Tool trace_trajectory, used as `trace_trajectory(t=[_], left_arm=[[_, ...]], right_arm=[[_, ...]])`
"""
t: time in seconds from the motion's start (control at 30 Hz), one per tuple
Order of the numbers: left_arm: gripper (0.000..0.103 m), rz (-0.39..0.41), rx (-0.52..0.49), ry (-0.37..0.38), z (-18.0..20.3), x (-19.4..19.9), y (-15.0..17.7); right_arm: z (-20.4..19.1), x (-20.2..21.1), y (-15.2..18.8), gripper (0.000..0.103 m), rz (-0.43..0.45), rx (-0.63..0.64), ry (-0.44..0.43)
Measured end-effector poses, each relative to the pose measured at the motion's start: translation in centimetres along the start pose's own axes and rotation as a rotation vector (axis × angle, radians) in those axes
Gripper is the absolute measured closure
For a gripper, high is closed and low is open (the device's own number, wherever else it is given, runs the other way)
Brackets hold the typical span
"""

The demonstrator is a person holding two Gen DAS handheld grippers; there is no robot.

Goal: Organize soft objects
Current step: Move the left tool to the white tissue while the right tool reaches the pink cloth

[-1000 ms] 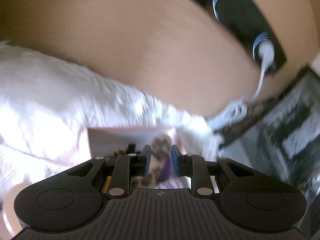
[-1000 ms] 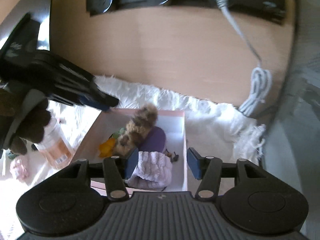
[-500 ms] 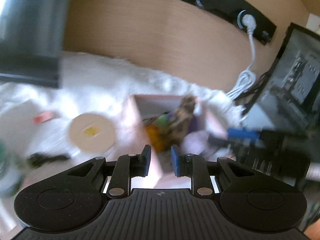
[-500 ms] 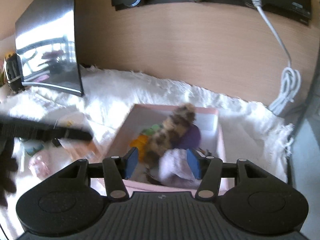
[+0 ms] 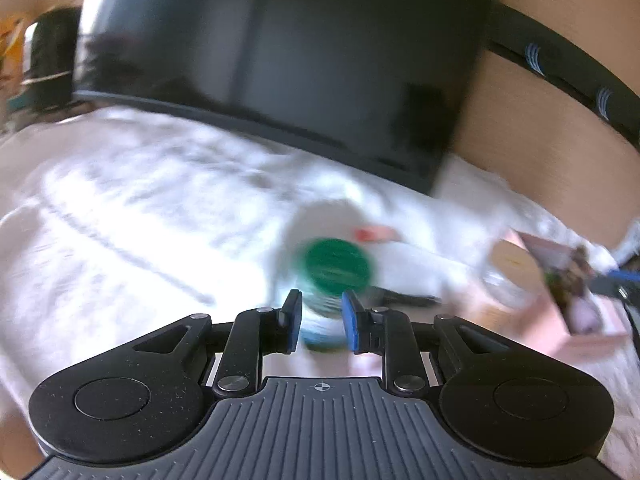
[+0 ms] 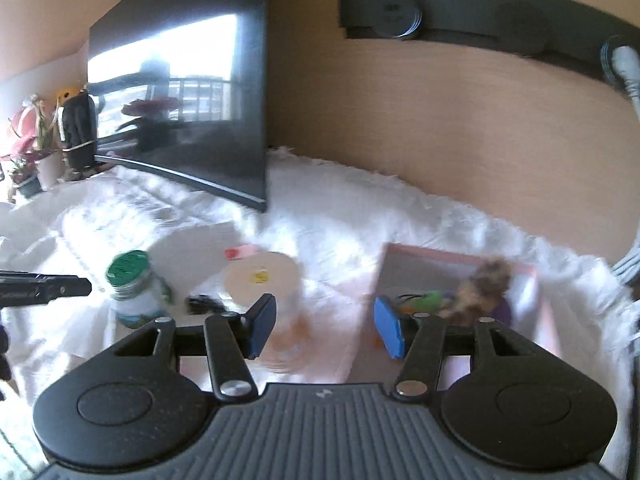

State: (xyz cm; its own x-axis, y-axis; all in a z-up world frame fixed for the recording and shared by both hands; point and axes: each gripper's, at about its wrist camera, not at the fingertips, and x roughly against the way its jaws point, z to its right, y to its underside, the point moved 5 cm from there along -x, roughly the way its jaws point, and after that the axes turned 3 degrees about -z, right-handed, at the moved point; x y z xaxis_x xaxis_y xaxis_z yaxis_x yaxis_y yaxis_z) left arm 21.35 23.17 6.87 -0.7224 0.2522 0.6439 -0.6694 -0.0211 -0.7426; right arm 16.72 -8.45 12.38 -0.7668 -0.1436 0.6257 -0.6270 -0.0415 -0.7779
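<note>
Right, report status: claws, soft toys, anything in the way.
Left claw open, empty, facing green-lidded clear jar. Right claw open, empty. Brown furry soft toy in pink cardboard box. Cream-lidded tub near box.

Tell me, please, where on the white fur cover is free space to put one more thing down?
Free: the white fur cover between the monitor and the pink box. Crowded: around the green-lidded jar and the round tub.

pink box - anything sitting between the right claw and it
Nothing visible blocks it. In the right wrist view the right claw is open and empty, and the pink box of soft toys lies just ahead on its right side. The clear cup with the round white lid stands ahead on the left, off that path.
</note>
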Motion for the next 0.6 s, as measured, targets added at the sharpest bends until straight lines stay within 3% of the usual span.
trace_trajectory(t=[0.1,0.17,0.23,0.3,0.37,0.43,0.5,0.6], left_arm=[[0.079,-0.011,0.043,0.032,-3.6,-1.2,-1.1],[0.079,-0.043,0.060,0.139,-4.6,-2.4,-1.3],[0.079,-0.075,0.012,0.198,-5.0,-3.1,-0.8],[0.078,-0.069,-0.115,0.173,-4.6,-3.3,0.0],[0.078,-0.115,-0.132,0.088,-5.3,-4.2,0.9],[0.078,-0.141,0.050,0.063,-7.9,-4.6,1.7],[0.078,-0.150,0.228,0.089,-10.1,-4.6,2.9],[0.078,-0.180,0.394,0.123,-11.7,-5.2,5.0]], right_arm=[[-3.1,-1.3,0.0,0.047,-0.026,0.037,-0.003],[-5.2,-2.4,0.4,0.047,-0.064,0.070,-0.019],[-7.2,-3.1,1.0,0.047,-0.095,0.122,-0.037],[-9.1,-3.7,2.1,0.047,-0.126,0.200,-0.055],[-10.4,-4.3,3.2,0.047,-0.157,0.261,-0.067],[-11.3,-4.9,4.1,0.047,-0.191,0.277,-0.088],[-12.1,-5.8,4.6,0.047,-0.217,0.267,-0.112],[-12.9,-7.5,5.3,0.047,-0.256,0.245,-0.136]])
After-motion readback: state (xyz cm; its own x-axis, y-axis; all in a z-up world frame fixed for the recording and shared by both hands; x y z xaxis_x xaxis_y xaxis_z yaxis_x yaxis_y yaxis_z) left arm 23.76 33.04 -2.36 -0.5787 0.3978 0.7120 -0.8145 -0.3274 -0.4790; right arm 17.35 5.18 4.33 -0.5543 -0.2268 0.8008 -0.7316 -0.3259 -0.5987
